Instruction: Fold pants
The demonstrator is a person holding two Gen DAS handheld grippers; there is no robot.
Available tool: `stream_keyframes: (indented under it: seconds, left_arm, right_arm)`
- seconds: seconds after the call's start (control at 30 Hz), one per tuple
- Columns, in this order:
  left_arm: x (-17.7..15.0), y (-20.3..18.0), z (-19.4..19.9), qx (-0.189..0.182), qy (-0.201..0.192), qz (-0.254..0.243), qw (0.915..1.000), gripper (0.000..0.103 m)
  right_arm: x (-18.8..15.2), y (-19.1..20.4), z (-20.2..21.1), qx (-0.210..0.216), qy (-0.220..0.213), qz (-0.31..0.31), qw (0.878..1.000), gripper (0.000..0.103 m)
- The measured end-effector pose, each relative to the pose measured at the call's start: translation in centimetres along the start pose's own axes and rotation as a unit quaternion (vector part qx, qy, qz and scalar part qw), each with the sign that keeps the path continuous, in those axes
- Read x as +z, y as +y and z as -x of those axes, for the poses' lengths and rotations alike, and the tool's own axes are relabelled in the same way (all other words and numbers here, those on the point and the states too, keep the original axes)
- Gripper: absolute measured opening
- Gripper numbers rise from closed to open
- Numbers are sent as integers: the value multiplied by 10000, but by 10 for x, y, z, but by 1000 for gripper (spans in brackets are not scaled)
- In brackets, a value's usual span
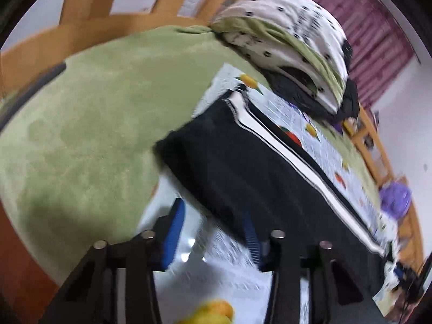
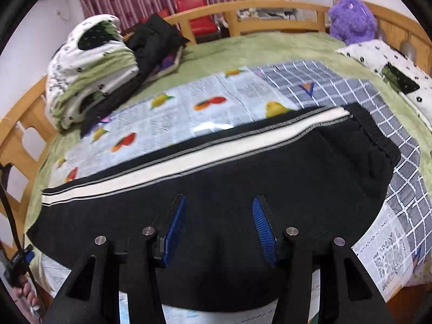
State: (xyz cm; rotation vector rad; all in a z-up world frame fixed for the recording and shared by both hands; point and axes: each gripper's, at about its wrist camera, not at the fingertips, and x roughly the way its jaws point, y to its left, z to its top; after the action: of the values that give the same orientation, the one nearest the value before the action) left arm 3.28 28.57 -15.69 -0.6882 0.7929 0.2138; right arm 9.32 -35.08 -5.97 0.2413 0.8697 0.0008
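On the green bed (image 2: 256, 46) I see the black pants (image 2: 216, 178) lying on the fruit-print sheet (image 2: 167, 118), seemingly folded leg over leg with crosswise folds left, my right gripper (image 2: 218, 229) and left gripper (image 1: 213, 232) both wide, holding nothing, and no readable writing.

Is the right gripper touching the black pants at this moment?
Cannot tell. In the right wrist view the right gripper stands open over the black pants, its fingers overlapping the cloth, but neither contact nor a gap shows plainly.
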Motion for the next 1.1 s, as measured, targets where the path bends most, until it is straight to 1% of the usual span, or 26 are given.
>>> stream_keyframes:
  seconds: [0.07,0.17,0.23,0.33,0.4,0.53,0.63,0.67,0.73,0.8,0.83,0.87,0.9,0.93,1.0,1.03,1.1]
  left_arm:
    - [8,9,-13,-53,-41,144,9999,36]
    - [21,17,-33,109,-56,311,9994,35]
    - [27,28,-40,-38,-80,517,9986,35]
    - [29,33,-44,-165,-80,578,9982,37]
    - [29,32,-42,-161,-58,576,9982,37]
    - [27,33,-40,-23,-161,542,9984,38]
    - [31,30,-47,76,-232,601,9979,40]
    - [33,29,-49,117,-243,666,9974,38]
    - [37,21,-48,234,-248,596,9976,28]
    - [41,0,-38,543,-384,234,9975,24]
    - [41,-12,-31,601,-488,54,9970,21]
    - [42,-31,-22,572,-618,-187,9963,21]
    - [42,-45,-15,598,-692,-368,9951,20]
    - [42,-68,-8,641,-797,-668,9925,20]
    - [39,-108,5,635,-953,-1101,9873,19]
    - [37,-129,11,588,-992,-1282,9850,18]
    - [28,-178,22,474,-1044,-1688,9790,18]
  right_arm:
    - [0,14,10,17,-10,108,9999,51]
    - [-1,34,24,-58,-25,320,9995,51]
    - [-2,41,31,-120,-59,432,9990,51]
    - [-8,53,38,-200,-150,573,9980,51]
    - [-12,55,35,-203,-122,545,9982,51]
    - [-25,51,31,-183,-27,495,9986,51]
    - [-35,43,29,-166,-36,552,9983,51]
    - [-38,39,27,-141,-63,541,9984,51]
    - [-44,31,25,-54,-76,454,9989,51]
    - [-47,20,22,86,-90,351,9993,49]
    - [-49,14,21,141,-93,315,9994,47]
    - [-50,8,19,172,-104,275,9994,44]
    - [-51,1,17,212,-118,215,9995,44]
    - [-53,-5,14,255,-128,148,9995,44]
    - [-55,-19,10,307,-82,20,9995,42]
    - [-55,-27,8,329,-38,-11,9995,40]
    - [-54,-36,9,284,-44,9,9996,39]
